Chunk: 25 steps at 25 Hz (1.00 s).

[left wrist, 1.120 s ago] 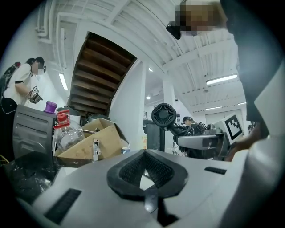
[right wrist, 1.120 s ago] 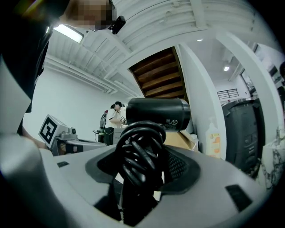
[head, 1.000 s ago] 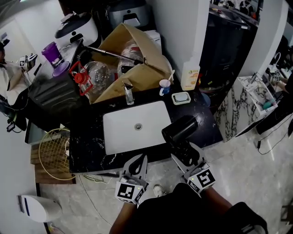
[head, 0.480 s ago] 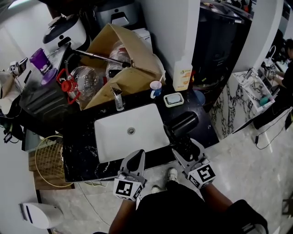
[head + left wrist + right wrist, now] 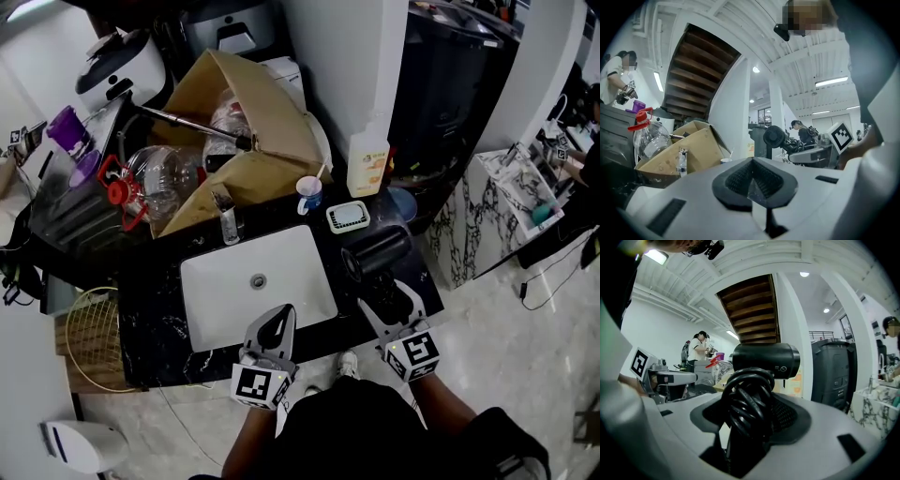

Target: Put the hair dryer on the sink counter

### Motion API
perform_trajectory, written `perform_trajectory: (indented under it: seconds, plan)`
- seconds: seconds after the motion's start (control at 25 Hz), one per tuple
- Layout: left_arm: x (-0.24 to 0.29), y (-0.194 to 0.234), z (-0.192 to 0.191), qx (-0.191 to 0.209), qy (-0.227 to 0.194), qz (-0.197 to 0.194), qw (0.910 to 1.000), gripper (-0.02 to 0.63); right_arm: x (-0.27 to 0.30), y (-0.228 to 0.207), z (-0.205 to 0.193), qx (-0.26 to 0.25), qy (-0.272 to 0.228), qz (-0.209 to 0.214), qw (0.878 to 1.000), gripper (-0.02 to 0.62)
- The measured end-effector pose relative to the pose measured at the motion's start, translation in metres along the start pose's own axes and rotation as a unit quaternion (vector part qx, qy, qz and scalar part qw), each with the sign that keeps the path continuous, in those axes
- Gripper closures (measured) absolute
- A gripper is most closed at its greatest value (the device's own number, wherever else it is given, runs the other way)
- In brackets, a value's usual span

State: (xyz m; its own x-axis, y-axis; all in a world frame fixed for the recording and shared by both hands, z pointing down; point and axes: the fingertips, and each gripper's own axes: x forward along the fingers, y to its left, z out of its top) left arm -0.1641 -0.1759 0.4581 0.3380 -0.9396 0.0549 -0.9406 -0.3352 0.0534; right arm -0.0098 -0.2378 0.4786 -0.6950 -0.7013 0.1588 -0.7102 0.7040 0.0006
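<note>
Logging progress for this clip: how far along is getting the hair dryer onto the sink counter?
Done: the hair dryer is picked up, its cord-wrapped handle clamped in the right gripper. In hand: it is over the black sink counter, right of the white basin in the head view; contact cannot be told. Left: set it down and release. The left gripper is shut and empty.

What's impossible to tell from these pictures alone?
- Handle of the hair dryer, right gripper view: its coiled cord and the jaws of the right gripper cover it.
- Whether the hair dryer touches the counter, head view: its own body hides the underside.
- Print on the bottle, head view: too small.
- Contents of the cardboard box, head view: flaps partly cover them.
</note>
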Motion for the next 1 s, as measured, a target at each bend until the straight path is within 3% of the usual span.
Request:
perform_trajectory:
  seconds: [0.52,1.0]
  plan:
    - [0.055,0.001,-0.013,0.006,0.016,0.010,0.9998,0.611,0.036,-0.057,-0.045,0.015,0.101,0.001,0.995,0.336]
    - [0.063,0.030,-0.018,-0.004,0.034,0.014,0.9993,0.611,0.075,-0.064,-0.100,0.027,0.234,-0.010,0.972,0.337]
